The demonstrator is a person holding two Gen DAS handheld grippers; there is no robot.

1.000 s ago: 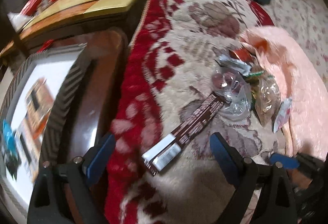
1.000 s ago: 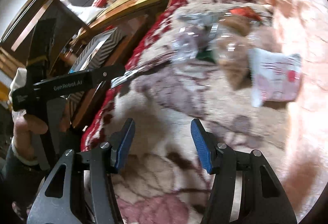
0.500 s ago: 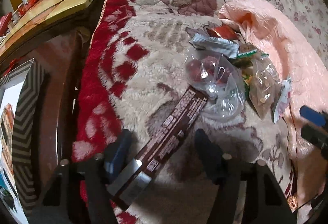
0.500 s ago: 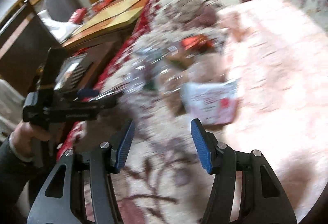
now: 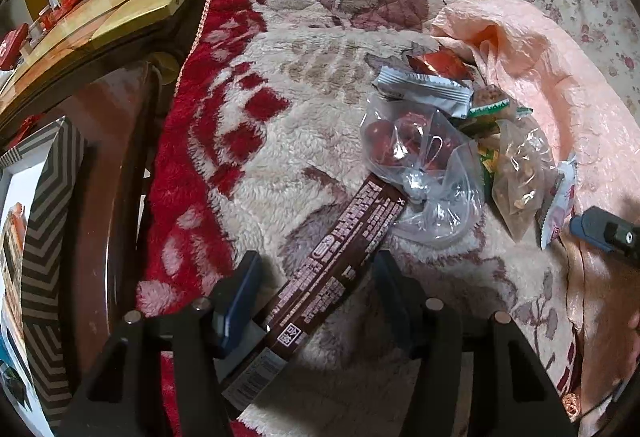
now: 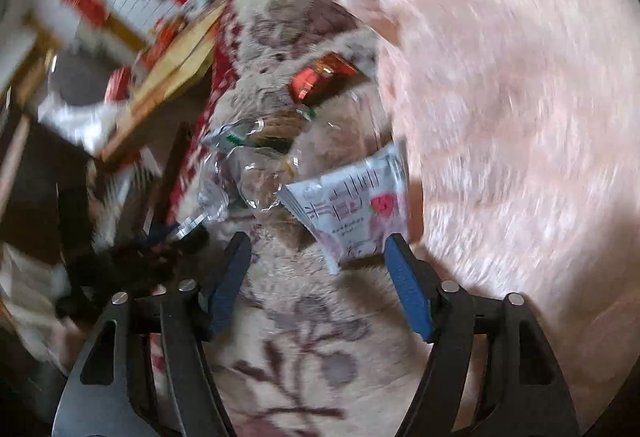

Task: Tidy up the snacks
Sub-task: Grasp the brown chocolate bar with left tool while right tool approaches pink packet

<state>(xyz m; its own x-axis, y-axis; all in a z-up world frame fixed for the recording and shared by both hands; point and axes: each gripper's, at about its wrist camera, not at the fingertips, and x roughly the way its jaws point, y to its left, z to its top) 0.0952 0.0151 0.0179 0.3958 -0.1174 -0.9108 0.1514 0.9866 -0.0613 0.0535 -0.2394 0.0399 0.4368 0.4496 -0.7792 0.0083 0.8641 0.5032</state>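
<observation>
Long brown snack bar (image 5: 340,269) flat on patterned blanket (image 5: 280,141), near end between left tongs (image 5: 316,295): parted, pads clear of wrapper. Right tongs (image 6: 316,269) opening, empty, before white packet (image 6: 352,205). Best closed squarely across bar's width.

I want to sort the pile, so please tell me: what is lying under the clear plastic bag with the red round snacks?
The far end of the long brown bar goes under the clear plastic bag. Beneath both is the fluffy blanket. Anything else under the bag is covered.
</observation>
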